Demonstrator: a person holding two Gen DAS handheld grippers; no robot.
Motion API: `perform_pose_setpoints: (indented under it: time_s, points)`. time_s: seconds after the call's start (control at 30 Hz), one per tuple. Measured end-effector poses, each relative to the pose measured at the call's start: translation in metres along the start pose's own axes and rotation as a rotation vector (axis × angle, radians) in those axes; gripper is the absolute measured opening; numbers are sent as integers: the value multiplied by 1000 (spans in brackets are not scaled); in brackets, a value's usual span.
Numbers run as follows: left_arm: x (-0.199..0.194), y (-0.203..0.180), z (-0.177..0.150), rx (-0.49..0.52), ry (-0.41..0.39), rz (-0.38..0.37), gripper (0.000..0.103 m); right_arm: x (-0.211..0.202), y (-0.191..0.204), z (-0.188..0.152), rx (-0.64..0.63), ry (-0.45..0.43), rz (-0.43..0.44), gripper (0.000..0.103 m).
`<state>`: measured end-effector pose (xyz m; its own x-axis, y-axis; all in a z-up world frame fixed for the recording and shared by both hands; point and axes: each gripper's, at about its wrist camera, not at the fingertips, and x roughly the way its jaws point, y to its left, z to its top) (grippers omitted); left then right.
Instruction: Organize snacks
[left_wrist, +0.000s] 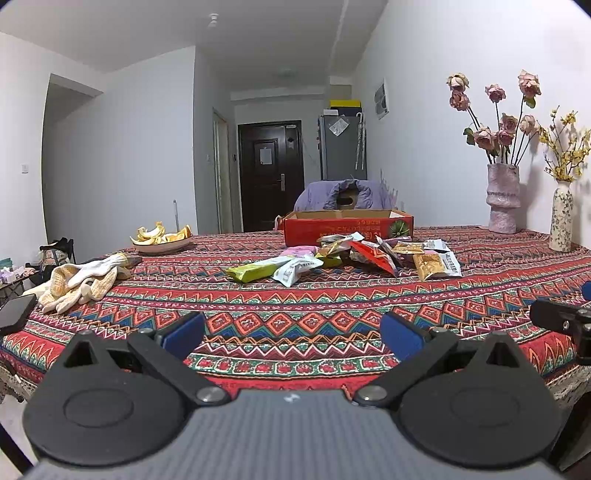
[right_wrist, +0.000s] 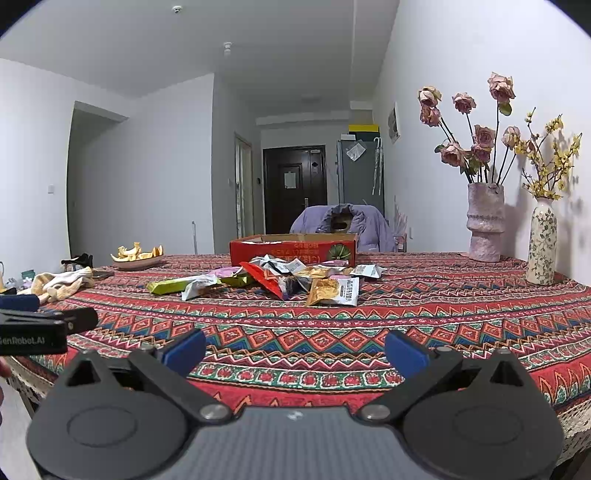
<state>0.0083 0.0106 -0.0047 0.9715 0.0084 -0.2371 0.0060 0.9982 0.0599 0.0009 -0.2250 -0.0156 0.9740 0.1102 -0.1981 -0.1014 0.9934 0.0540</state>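
A heap of snack packets (left_wrist: 354, 254) lies in the middle of the patterned tablecloth (left_wrist: 295, 306), just in front of an open red cardboard box (left_wrist: 347, 227). The heap (right_wrist: 291, 277) and the box (right_wrist: 293, 249) also show in the right wrist view. A long green packet (left_wrist: 255, 271) lies at the heap's left, a gold and white packet (right_wrist: 334, 290) at its right front. My left gripper (left_wrist: 293, 334) is open and empty, low over the table's near edge. My right gripper (right_wrist: 295, 352) is open and empty beside it, to its right. Both are well short of the heap.
A plate of fruit peels (left_wrist: 160, 240) and a pile of cream gloves (left_wrist: 79, 282) lie at the left. A dark phone (left_wrist: 16, 310) lies at the left edge. Two vases of flowers (left_wrist: 502, 199) (left_wrist: 561, 218) stand at the right by the wall. A chair with a purple jacket (left_wrist: 343, 195) stands behind the box.
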Motion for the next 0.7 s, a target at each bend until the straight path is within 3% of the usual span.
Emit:
perform_pose_setpoints:
  time_s: [0.43,0.57,0.7]
  points:
    - [3,1,2,1,11,8,103,1,1,1,-4,2,-3,103]
    - [15,3,11,-10,15,17,103,12,-3,9,-5,-20,-4,103]
    - [40,2,16,5,58,19,103,36,-10,15,-30,16,-6,103]
